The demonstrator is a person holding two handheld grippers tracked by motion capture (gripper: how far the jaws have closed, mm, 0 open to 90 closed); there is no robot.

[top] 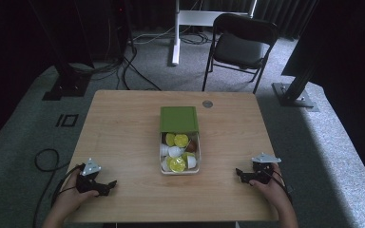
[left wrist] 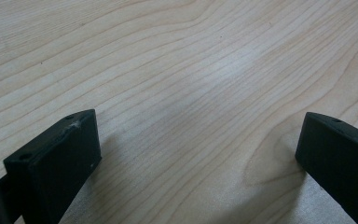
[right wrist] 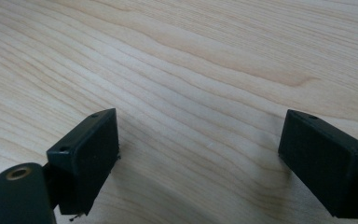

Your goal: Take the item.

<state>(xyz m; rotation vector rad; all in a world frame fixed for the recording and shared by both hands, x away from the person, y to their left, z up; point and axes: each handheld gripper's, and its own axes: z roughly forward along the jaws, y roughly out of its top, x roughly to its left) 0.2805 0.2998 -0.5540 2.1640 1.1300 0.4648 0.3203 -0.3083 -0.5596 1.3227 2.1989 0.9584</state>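
Many yellow and white capsules [top: 177, 164] fill a green-lidded box [top: 179, 118].

No writing, label, brand or number can be read anywhere here. The green lid [top: 178, 118] of the box is plain, and the foil tops of the capsules [top: 177, 164] are too small and blurred to make out any print. The square outline on the floor [top: 67, 120] left of the bench [top: 123, 123] is a bare mark without characters. In both gripper views the wood and black fingers [left wrist: 58, 163] carry no lettering
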